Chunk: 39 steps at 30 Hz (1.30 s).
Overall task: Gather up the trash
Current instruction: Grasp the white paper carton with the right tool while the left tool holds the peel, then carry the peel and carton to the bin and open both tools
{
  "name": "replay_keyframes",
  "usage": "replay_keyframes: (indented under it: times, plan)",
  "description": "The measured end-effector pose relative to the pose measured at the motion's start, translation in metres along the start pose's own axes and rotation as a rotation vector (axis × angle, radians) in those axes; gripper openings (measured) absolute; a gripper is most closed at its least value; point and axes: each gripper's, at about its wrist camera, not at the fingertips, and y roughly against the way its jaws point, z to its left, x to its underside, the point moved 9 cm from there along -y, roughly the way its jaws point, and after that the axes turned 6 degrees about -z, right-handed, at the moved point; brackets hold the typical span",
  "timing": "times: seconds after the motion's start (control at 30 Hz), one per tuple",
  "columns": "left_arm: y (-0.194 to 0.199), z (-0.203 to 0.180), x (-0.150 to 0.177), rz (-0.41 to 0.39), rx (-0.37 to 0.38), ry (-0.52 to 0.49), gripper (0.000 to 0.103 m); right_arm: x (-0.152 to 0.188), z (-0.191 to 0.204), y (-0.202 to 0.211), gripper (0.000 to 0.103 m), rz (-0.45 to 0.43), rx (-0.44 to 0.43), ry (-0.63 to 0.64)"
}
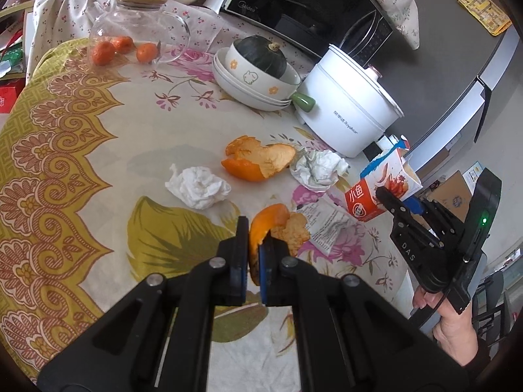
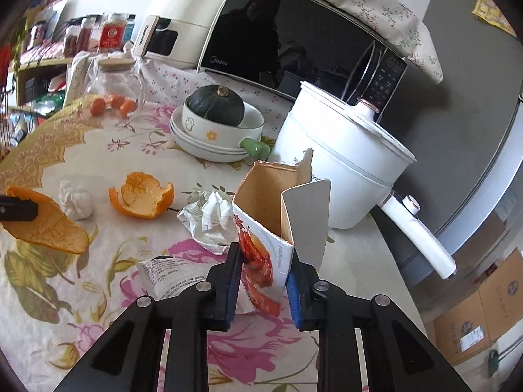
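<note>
My left gripper (image 1: 253,232) is shut on a curled piece of orange peel (image 1: 278,225), held just above the floral tablecloth; the same peel (image 2: 49,225) shows at the left of the right wrist view. My right gripper (image 2: 266,261) is shut on a torn red and white snack box (image 2: 261,202), its open top upward. That box (image 1: 376,189) and the right gripper (image 1: 400,201) appear at the right of the left wrist view. On the cloth lie a second orange peel (image 1: 258,160), a white tissue ball (image 1: 199,187), a crumpled wrapper (image 1: 318,166) and a flat printed wrapper (image 1: 323,222).
A white electric pot (image 2: 343,163) stands just behind the box, with its handle over the table's right edge. Stacked bowls holding a green squash (image 2: 215,107), a glass jar (image 1: 137,32) beside tangerines and a microwave (image 2: 278,39) line the back. A cardboard carton (image 2: 474,310) sits on the floor at right.
</note>
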Motion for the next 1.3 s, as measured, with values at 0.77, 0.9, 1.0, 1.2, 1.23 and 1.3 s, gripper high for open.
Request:
replay_keyframes:
  times: [0.77, 0.9, 1.0, 1.2, 1.23, 1.3]
  plan:
    - [-0.013, -0.157, 0.043, 0.033, 0.13, -0.221, 0.006, 0.058, -0.142, 0.108, 0.024, 0.047, -0.031, -0.287]
    - [-0.027, -0.19, 0.063, 0.062, 0.172, -0.242, 0.006, 0.076, -0.168, 0.124, 0.024, 0.065, -0.015, -0.327]
    - [-0.038, -0.213, 0.079, 0.084, 0.195, -0.272, 0.006, 0.091, -0.186, 0.133, 0.024, 0.08, -0.011, -0.368]
    - [-0.051, -0.25, 0.107, 0.111, 0.229, -0.344, 0.006, 0.121, -0.209, 0.144, 0.024, 0.122, 0.018, -0.373]
    - [-0.052, -0.254, 0.112, 0.118, 0.237, -0.352, 0.006, 0.128, -0.213, 0.146, 0.024, 0.13, 0.023, -0.371]
    - [-0.056, -0.265, 0.123, 0.133, 0.247, -0.383, 0.006, 0.143, -0.219, 0.149, 0.024, 0.151, 0.026, -0.375]
